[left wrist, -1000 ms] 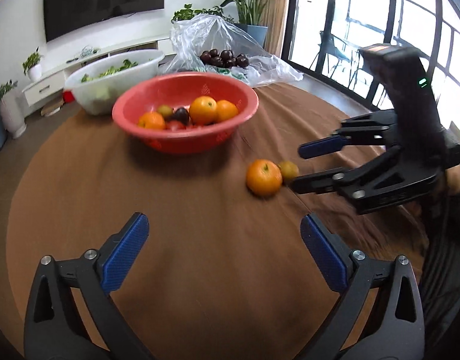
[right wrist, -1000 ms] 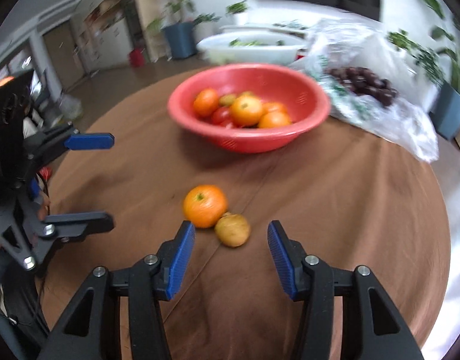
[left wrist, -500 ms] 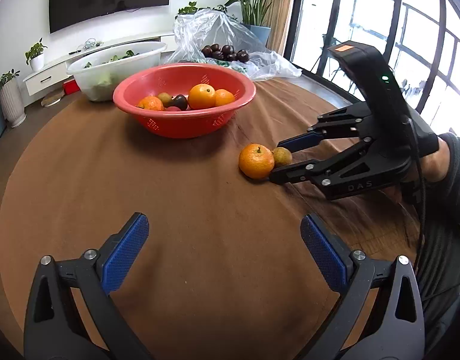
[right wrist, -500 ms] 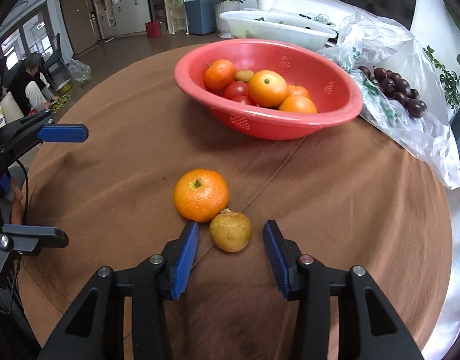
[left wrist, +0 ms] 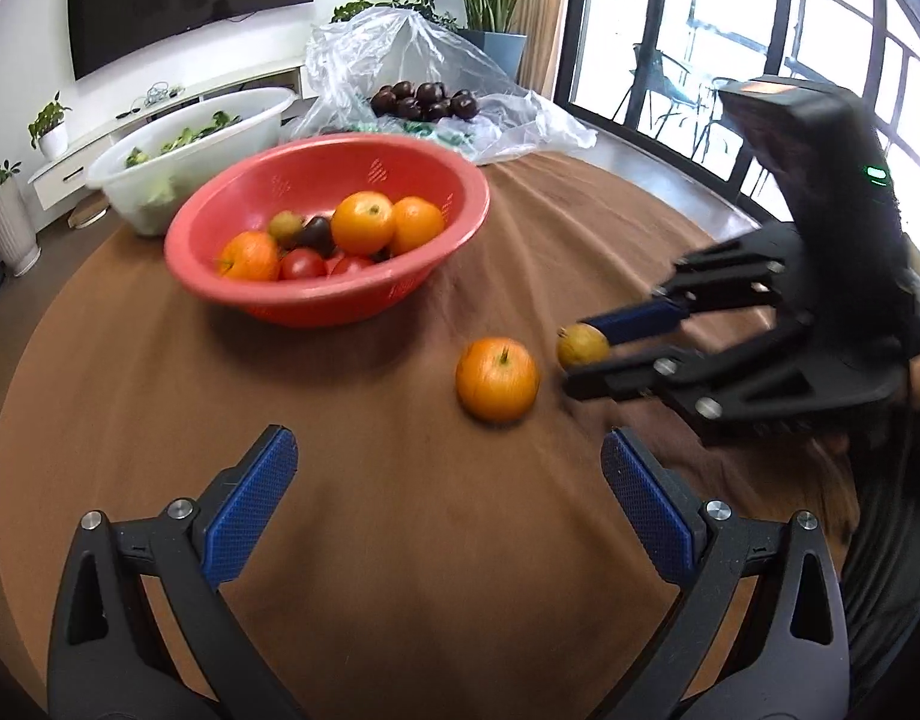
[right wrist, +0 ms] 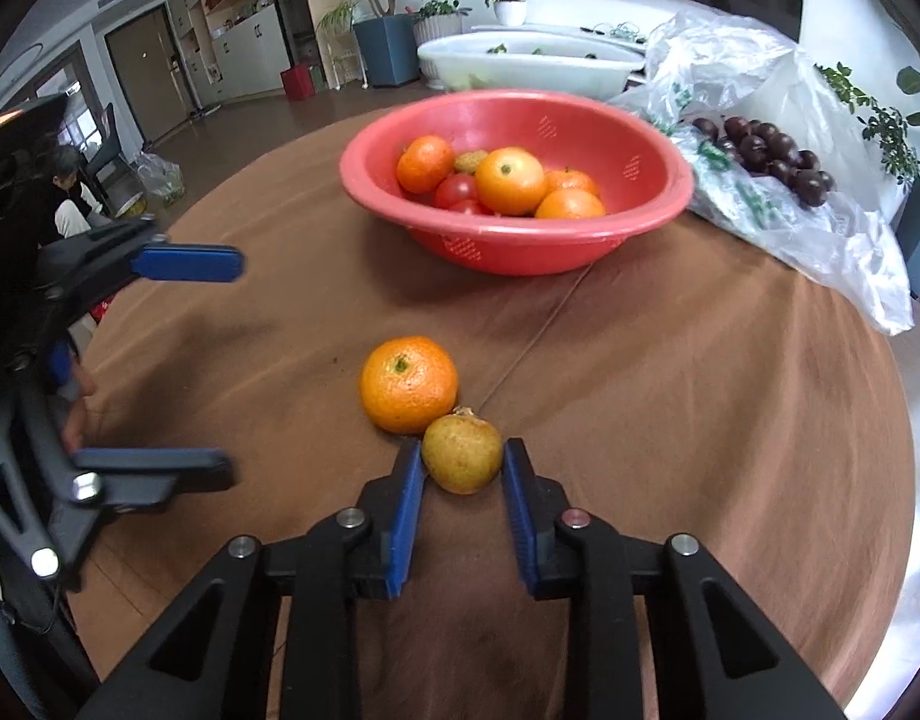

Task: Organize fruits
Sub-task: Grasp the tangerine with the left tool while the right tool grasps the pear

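Observation:
A small yellow-brown fruit (right wrist: 463,453) lies on the brown tablecloth, touching an orange (right wrist: 408,384) to its left. My right gripper (right wrist: 463,449) is shut on the small fruit, its blue pads pressing both sides. In the left wrist view the same right gripper (left wrist: 580,354) reaches in from the right with the small fruit (left wrist: 581,345) at its tips, and the orange (left wrist: 497,379) sits beside it. My left gripper (left wrist: 444,450) stands wide open and empty, just short of the orange. The red bowl (left wrist: 315,306) behind them holds oranges, tomatoes and a dark plum.
A clear plastic bag with dark plums (left wrist: 423,99) lies behind the red bowl (right wrist: 520,240). A white basin of greens (left wrist: 159,144) stands at the table's far edge. The round table drops off on the right (right wrist: 880,480). A person sits in the room at far left (right wrist: 69,192).
The right gripper's jaws have closed from wide apart onto the small fruit. The left gripper has shifted, so the orange and the bowl now appear nearer in its view.

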Available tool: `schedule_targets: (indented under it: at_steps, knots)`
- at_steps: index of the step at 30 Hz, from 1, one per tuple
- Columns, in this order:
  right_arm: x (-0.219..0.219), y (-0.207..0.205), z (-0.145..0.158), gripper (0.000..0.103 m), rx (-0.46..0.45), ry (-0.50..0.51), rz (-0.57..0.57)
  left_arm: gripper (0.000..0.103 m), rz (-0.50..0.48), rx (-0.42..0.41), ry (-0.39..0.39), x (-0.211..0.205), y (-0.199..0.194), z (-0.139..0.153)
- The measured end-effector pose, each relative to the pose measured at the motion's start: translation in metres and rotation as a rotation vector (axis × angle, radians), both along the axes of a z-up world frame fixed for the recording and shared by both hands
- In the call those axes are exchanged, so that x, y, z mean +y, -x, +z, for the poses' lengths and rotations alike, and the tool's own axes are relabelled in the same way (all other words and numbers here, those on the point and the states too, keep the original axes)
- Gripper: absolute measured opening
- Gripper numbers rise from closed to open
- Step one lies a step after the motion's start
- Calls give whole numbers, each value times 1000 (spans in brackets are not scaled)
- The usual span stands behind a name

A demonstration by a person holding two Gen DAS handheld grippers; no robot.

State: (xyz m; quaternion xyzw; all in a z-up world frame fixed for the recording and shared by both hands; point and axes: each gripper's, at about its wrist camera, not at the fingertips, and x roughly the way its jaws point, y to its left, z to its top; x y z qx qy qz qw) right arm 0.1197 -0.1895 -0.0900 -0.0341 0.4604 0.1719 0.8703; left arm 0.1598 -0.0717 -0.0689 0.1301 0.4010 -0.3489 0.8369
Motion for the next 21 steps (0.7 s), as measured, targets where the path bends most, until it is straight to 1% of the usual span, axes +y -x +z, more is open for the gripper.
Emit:
schedule_targets:
  at_steps: [2, 6, 9, 10, 12, 14, 15, 17, 20, 21]
  knots:
    - [-8, 4, 4, 29, -10, -19, -39, 103, -7, -16, -24, -10, -4, -2]
    - [-24, 11, 1, 29, -8, -18, -123, 103, 2, -44, -85, -32, -15, -11]
    - [-29, 13, 2, 29, -15, -24, -150, 102, 7, -38, -88, -42, -23, -14]
    - [-28, 14, 3, 29, -19, -27, -150, 100, 3, -43, -94, -45, -24, -15]
    - [-28, 16, 4, 29, -24, -36, -146, 94, -5, -39, -110, -51, -26, -18]
    - [-29, 18, 3, 29, -24, -40, -146, 82, -11, -26, -119, -53, -27, -22]
    - [-29, 18, 3, 29, -23, -42, -147, 79, -14, -14, -121, -55, -29, -24]
    - [-27, 18, 3, 29, -25, -44, -147, 62, -19, 0, -122, -56, -30, -28]
    - [-27, 18, 3, 29, -27, -48, -150, 53, -31, 10, -126, -58, -29, -33]
    - [-27, 18, 3, 29, -27, -49, -151, 52, -34, 9, -126, -59, -28, -34]
